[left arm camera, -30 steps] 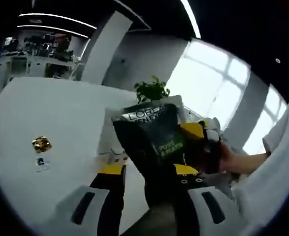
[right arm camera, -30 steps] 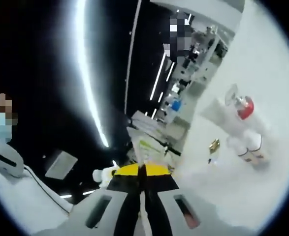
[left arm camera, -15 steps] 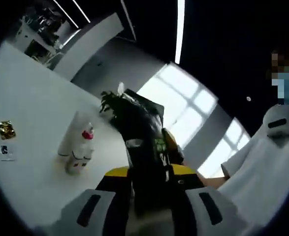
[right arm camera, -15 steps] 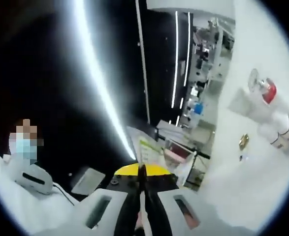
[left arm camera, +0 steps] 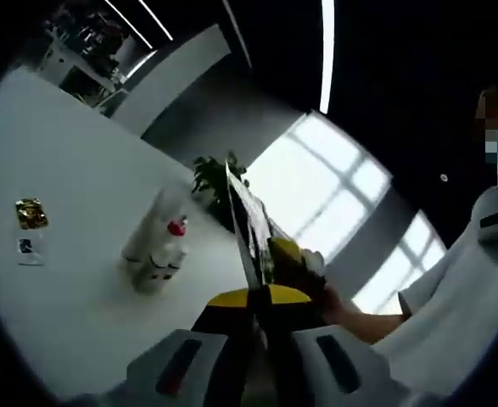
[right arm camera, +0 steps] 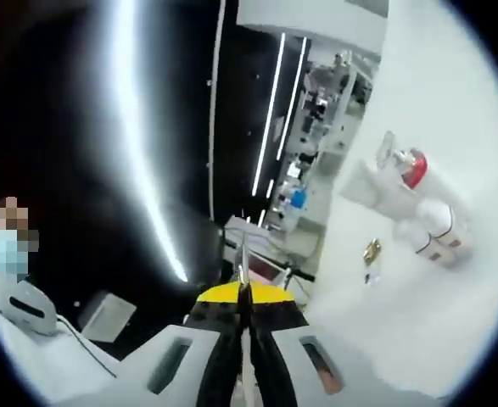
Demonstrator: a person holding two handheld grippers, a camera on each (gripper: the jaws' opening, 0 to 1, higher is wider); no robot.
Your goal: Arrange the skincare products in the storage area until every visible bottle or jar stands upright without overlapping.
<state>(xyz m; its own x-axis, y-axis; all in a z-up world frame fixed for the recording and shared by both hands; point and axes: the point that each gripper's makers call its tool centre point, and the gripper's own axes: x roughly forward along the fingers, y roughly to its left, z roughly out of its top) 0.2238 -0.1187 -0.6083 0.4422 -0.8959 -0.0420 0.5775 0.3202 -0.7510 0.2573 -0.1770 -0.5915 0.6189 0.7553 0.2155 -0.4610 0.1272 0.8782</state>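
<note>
White worktop spreads under a dark ceiling with strip lights and a bright window behind. Both hand-held grippers clamp one thin, flat dark sachet, seen edge-on: the left hand-held gripper and the right hand-held gripper are closed on it. Beyond stand two white bottles with a red cap, a small gold packet and a green potted plant.

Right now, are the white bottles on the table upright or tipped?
Upright, it seems: the white bottles stand on their bases on the tilted white table, red cap on top. How many there are, I cannot tell.
</note>
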